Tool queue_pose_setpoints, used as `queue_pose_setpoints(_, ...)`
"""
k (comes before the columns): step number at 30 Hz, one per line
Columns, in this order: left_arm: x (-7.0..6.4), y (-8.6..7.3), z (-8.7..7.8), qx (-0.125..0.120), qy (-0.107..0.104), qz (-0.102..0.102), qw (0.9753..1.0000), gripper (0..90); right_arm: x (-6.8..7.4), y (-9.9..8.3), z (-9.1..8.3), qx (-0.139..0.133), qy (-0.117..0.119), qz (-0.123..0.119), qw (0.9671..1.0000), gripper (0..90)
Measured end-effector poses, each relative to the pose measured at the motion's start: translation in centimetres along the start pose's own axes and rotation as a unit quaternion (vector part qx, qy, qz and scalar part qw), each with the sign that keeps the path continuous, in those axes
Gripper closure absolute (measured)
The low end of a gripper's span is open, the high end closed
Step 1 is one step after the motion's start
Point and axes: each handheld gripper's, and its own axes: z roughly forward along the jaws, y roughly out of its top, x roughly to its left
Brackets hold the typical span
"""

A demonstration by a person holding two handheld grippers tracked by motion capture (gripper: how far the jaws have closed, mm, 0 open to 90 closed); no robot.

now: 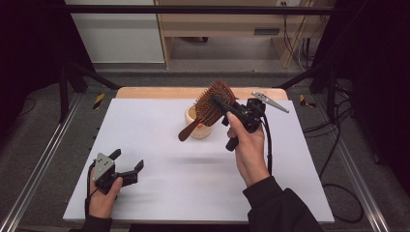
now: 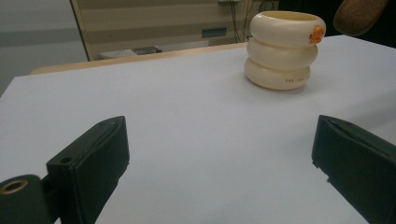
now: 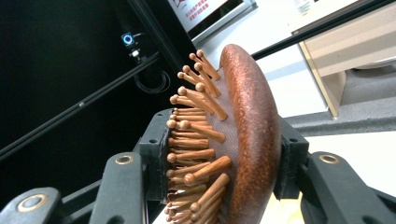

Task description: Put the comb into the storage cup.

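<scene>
A brown wooden hairbrush (image 1: 210, 106) with wooden bristles is held in the air above the table, my right gripper (image 1: 223, 103) shut on its head. Its handle slants down to the left, in front of a cream ribbed cup (image 1: 199, 126). In the right gripper view the jaws press the bristle side and the back of the hairbrush (image 3: 245, 135). My left gripper (image 1: 128, 165) rests open near the table's front left with nothing between its jaws. In the left gripper view the cream ribbed cup (image 2: 283, 50) with a small orange spot stands far ahead.
A white sheet (image 1: 159, 145) covers the table, with a wooden strip (image 1: 159, 93) along the far edge. Black cables lie on the floor to the right (image 1: 338, 159). Metal frame rails run along both sides.
</scene>
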Motion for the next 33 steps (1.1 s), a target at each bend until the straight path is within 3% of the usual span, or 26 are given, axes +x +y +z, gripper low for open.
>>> queue_pose_setpoints(14,0.0,0.0,0.0,0.000,-0.001,-0.001,1.0000,4.2,-0.8,2.0,1.7,-0.015,-0.008,0.024,0.9996,50.2)
queue_pose_setpoints(27,-0.1,0.0,0.1,0.002,-0.003,0.001,1.0000,4.2,-1.5,3.9,2.5,-0.038,-0.026,0.017,0.9988,50.2)
queue_pose_setpoints(33,-0.1,0.0,0.1,0.002,-0.003,0.001,1.0000,4.2,-2.5,4.3,2.8,-0.047,-0.034,0.030,0.9978,50.2)
